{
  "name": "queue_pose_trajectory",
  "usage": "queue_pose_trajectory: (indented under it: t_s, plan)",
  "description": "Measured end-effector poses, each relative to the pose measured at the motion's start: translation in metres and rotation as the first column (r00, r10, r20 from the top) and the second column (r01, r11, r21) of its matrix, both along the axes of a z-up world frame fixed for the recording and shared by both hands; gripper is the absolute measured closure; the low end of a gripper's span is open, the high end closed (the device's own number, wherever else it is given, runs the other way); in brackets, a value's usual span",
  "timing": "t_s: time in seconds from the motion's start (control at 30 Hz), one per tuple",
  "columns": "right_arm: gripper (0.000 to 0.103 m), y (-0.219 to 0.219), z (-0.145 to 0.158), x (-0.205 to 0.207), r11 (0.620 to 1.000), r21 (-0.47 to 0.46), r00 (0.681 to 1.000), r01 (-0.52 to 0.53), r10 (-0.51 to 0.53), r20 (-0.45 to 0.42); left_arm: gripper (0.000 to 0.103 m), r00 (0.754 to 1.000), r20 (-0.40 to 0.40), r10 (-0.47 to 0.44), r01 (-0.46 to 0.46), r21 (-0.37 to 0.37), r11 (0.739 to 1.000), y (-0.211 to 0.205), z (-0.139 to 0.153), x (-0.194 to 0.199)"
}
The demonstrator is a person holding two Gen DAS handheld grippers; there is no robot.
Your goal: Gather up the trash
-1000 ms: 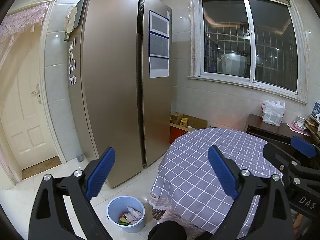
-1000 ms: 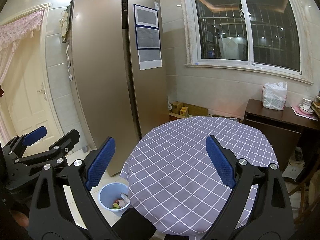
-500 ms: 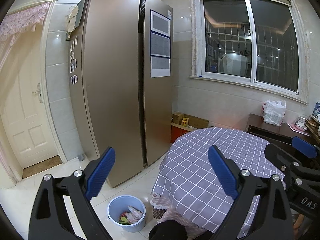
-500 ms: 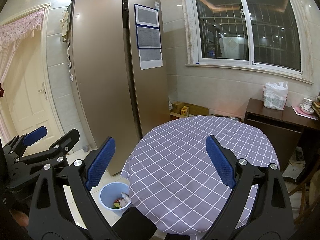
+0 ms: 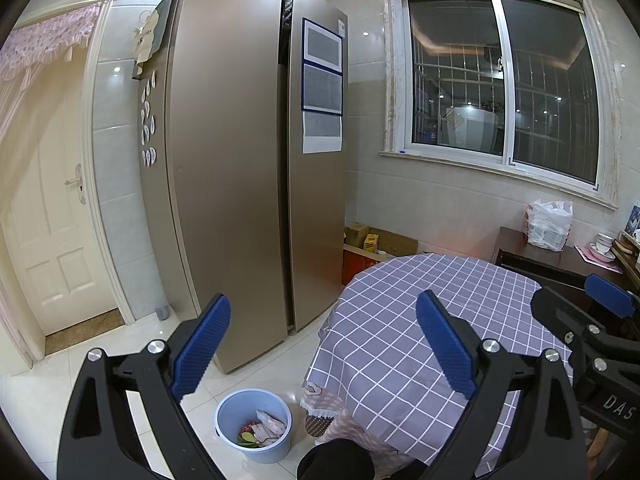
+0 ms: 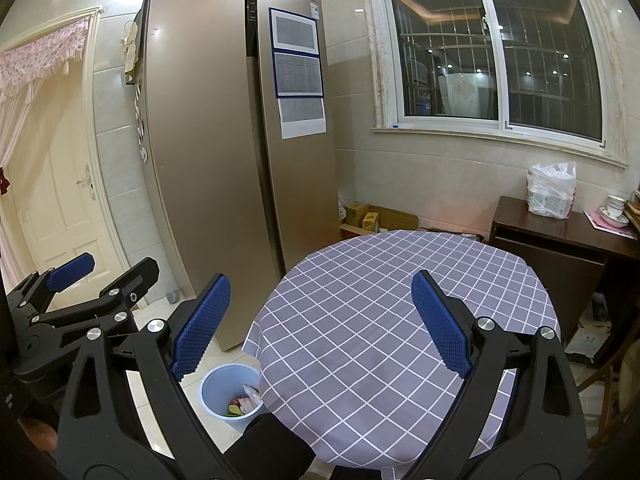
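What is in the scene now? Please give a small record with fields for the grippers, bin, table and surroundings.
left gripper: open, holding nothing
right gripper: open, holding nothing
bin: blue, on the floor beside the table, trash inside
table: round, checked cloth, no trash visible on top
fridge: behind the bin
white bag: on the dark cabinet

Home kitchen/dining rm, tall gold side-by-side fridge [image 5: 256,184] w/ magnets, tiled walls, round bench w/ checked cloth [image 6: 400,320], barred window [image 5: 500,92], white panel door [image 5: 52,240], blue waste bin [image 5: 254,424] on tile floor
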State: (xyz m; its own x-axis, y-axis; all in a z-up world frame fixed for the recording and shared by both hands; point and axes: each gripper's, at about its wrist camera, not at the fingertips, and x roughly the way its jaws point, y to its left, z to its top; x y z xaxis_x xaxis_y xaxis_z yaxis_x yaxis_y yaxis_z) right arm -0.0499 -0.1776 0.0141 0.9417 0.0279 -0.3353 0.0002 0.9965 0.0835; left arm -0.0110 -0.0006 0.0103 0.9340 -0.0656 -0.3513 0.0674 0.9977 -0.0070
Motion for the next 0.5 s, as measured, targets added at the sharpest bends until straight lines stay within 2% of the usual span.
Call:
queue_pose_trajectory:
  t_s: [0.5]
  plan:
    - [0.013,0.0009,-0.0003,-0.0005,1.000,0.000,1.000,0.001,-0.001,0.001,0.011,1.000,-0.001,0.002,-0.002,0.000,1.000,0.0001,-0.0005,-0.0002]
